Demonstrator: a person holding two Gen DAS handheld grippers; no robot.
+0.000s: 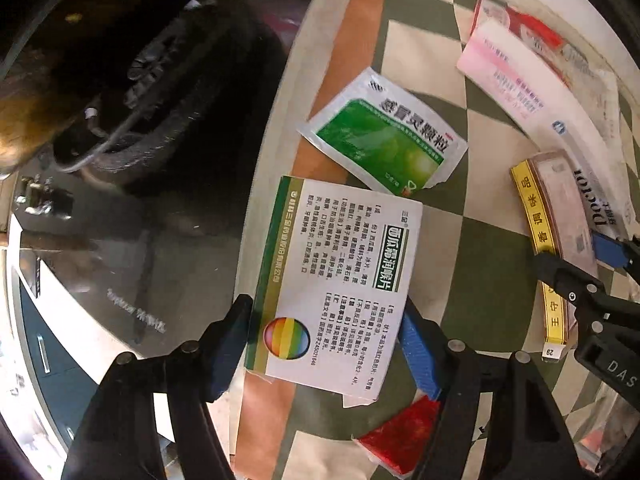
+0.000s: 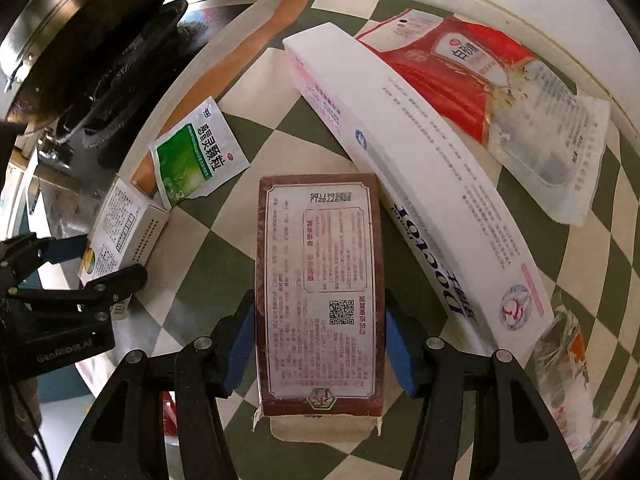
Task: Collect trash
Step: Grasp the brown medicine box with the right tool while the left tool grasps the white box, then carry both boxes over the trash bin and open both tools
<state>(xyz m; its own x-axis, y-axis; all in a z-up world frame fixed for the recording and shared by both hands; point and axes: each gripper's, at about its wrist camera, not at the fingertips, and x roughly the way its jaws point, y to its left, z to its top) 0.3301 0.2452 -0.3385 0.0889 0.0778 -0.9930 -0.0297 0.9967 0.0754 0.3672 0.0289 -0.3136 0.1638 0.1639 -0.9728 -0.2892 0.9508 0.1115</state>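
Round tabletop (image 2: 240,208) under a green-and-cream checked cloth, with a tan band along its left edge. On it, counted from large to small:

One long white toothpaste box (image 2: 420,168), "Doctor" printed on it, lying diagonal toward the far right edge.

One red-and-clear rice bag (image 2: 500,92), flat beyond the toothpaste box, nearest to the far rim.

One maroon box (image 2: 320,288) with a white printed label and a QR code, in the middle of the tabletop, just beside the toothpaste box. Right gripper (image 2: 320,344) closed on its near end, one blue pad against each long side. Whether lifted or resting on the cloth, cannot tell.

One white-and-green medicine box (image 1: 336,280), rainbow circle on one corner, at the left edge over the tan band. Left gripper (image 1: 324,340) set narrow around its near end, blue pads against both sides.

One green-and-white sachet (image 1: 384,144), torn at one corner, flat beyond the medicine box, partly on the tan band.

One small red wrapper (image 1: 400,436) at the near edge, partly under the left gripper's right finger.

Beyond the left edge: dark stove top with one black burner (image 1: 152,92), one metal pan (image 2: 80,32) above it, white cabinets lower down.
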